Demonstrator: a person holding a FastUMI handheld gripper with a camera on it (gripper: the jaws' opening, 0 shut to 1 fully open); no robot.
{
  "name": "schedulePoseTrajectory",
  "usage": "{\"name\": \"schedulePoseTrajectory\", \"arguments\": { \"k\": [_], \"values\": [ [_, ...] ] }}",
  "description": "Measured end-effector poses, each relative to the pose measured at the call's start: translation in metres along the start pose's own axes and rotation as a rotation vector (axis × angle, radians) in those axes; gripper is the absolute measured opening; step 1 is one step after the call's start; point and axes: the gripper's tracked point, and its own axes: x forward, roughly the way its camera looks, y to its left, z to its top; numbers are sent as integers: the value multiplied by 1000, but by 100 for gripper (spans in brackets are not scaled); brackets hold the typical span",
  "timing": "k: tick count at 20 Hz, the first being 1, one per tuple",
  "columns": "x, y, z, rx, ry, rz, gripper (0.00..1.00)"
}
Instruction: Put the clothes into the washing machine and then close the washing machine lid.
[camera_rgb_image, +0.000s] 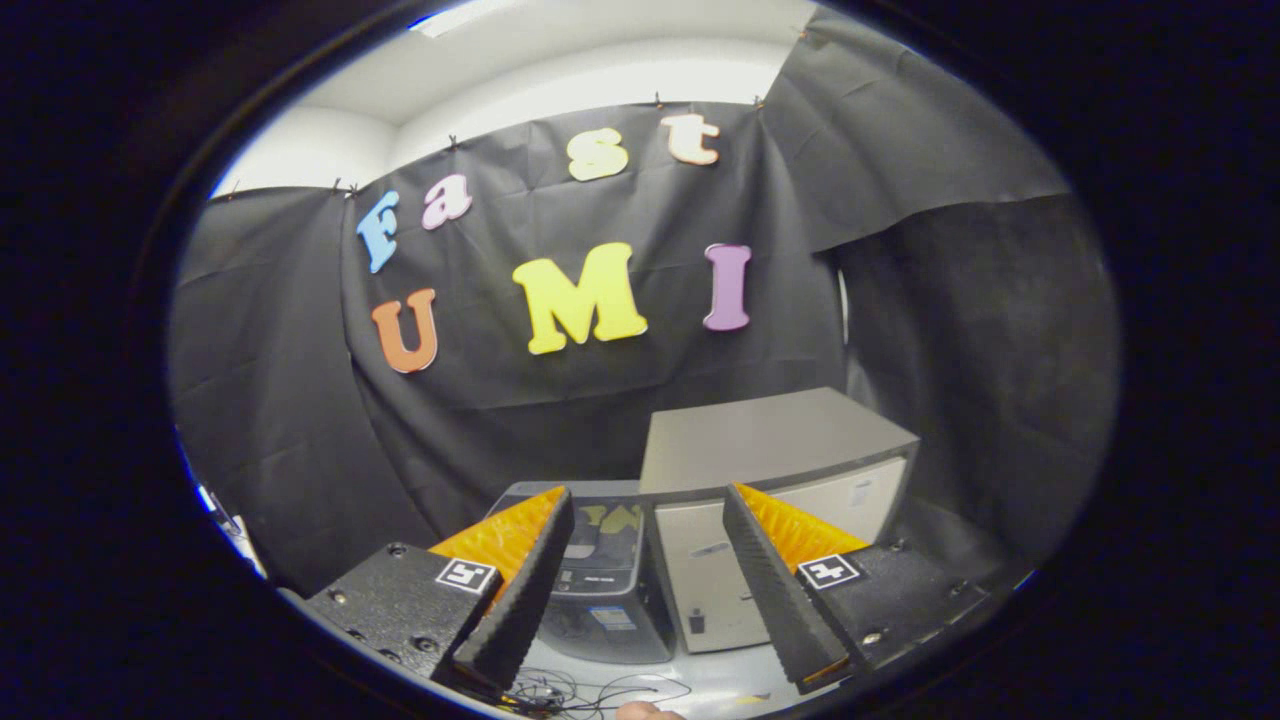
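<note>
Against the booth's black cloth wall (300, 420) stand two appliances side by side, seen beyond the fingers of the gripper (645, 505). The dark washing machine (600, 590) sits just ahead of the left finger, its glossy lid (605, 530) lying flat and closed, with small stickers on its front too blurred to read. Touching or nearly touching its right side is a taller grey-and-white cabinet (770, 470), which carries a small pale label near its upper front corner, also unreadable. Each black finger mount bears a square black-and-white marker tag (466, 575). The orange-backed fingers (520, 590) are spread wide apart with nothing between them, released. Thin dark cables (590, 690) lie on the pale floor below the fingers. No clothing can be made out.
</note>
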Motion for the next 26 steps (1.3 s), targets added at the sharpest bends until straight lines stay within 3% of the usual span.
{"name": "schedulePoseTrajectory", "arguments": {
  "k": [9,26],
  "values": [
    [-69,-62,-14,-35,-4,-10,95],
    [-73,-77,4,-51,-54,36,95]
  ]
}}
